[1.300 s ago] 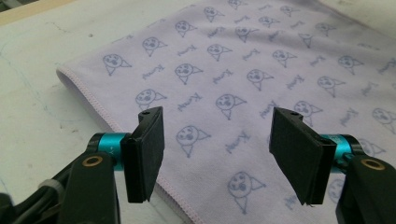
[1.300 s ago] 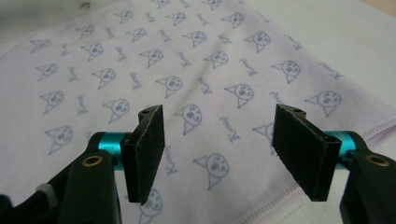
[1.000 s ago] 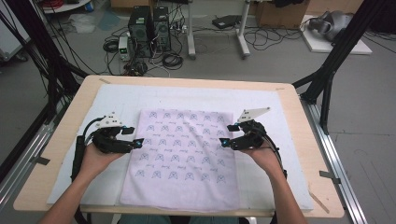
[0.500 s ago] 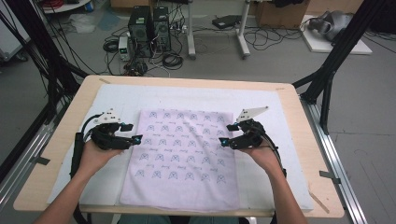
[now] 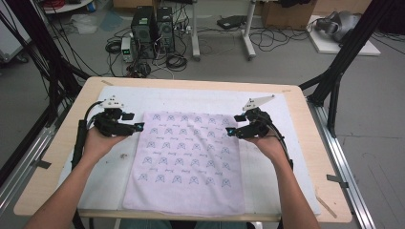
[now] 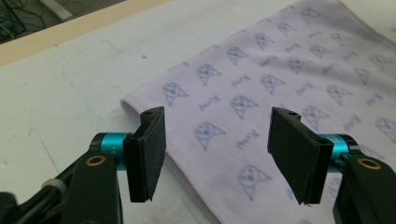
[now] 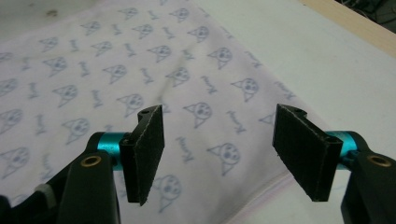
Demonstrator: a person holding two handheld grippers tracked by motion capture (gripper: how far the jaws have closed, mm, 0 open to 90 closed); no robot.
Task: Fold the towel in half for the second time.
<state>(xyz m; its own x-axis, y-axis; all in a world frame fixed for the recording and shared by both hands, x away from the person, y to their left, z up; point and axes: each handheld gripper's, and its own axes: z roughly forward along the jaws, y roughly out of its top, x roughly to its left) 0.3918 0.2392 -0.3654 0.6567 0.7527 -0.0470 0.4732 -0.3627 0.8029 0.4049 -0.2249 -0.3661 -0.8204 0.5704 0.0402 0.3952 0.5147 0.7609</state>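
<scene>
High view: a pale lilac towel (image 5: 184, 162) printed with small blue cat faces lies flat at the middle of the tabletop (image 5: 57, 143), on a white mat (image 5: 200, 98)
Left gripper (image 5: 136, 127): at 9 o'clock of the towel, at its upper left edge, held in the person's left hand (image 5: 98, 143)
Left fingers (image 6: 147, 154): spread wide, holding nothing; in the left gripper view the towel's edge runs between them
Right gripper (image 5: 230, 131): at 3 o'clock of the towel, at its upper right edge, held in the right hand (image 5: 270, 143)
Right fingers (image 7: 147, 151): spread wide, empty, above the towel's edge
Floor (image 5: 286, 62): at 12 o'clock beyond the tabletop, computer towers (image 5: 153, 26) and loose cables
</scene>
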